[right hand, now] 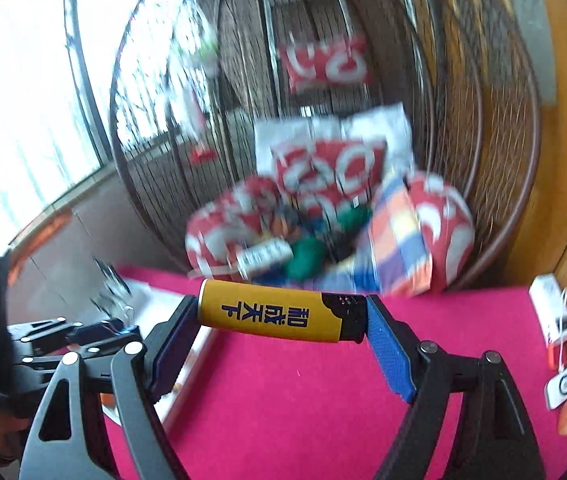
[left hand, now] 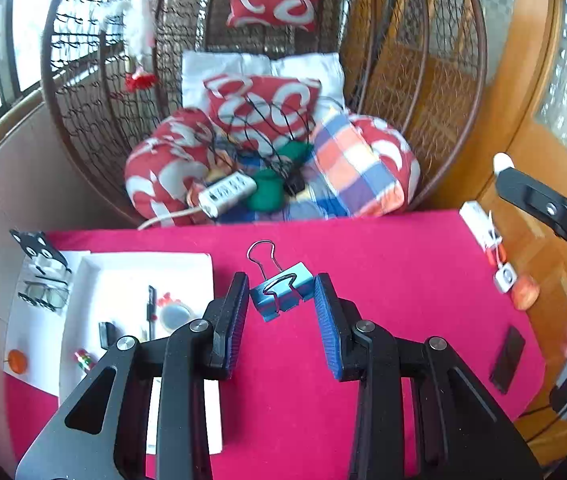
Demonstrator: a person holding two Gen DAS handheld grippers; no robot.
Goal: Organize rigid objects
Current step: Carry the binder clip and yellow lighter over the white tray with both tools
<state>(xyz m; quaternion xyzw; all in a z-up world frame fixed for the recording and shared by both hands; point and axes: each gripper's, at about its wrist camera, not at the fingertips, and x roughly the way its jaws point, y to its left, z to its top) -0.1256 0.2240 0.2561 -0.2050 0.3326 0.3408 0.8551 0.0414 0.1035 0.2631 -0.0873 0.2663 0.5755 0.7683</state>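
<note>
Gripping a blue binder clip (left hand: 281, 292), the left gripper (left hand: 282, 312) sits mid-frame — the right gripper (right hand: 283, 336) clamps a yellow lighter (right hand: 279, 316) endwise above the pink tablecloth (right hand: 303, 400).

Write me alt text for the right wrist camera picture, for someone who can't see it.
The right gripper clamps a yellow lighter with a black cap end to end between its blue pads, held crosswise above a pink tablecloth. Behind it, blurred, is a wicker hanging chair filled with red-and-white cushions.
</note>
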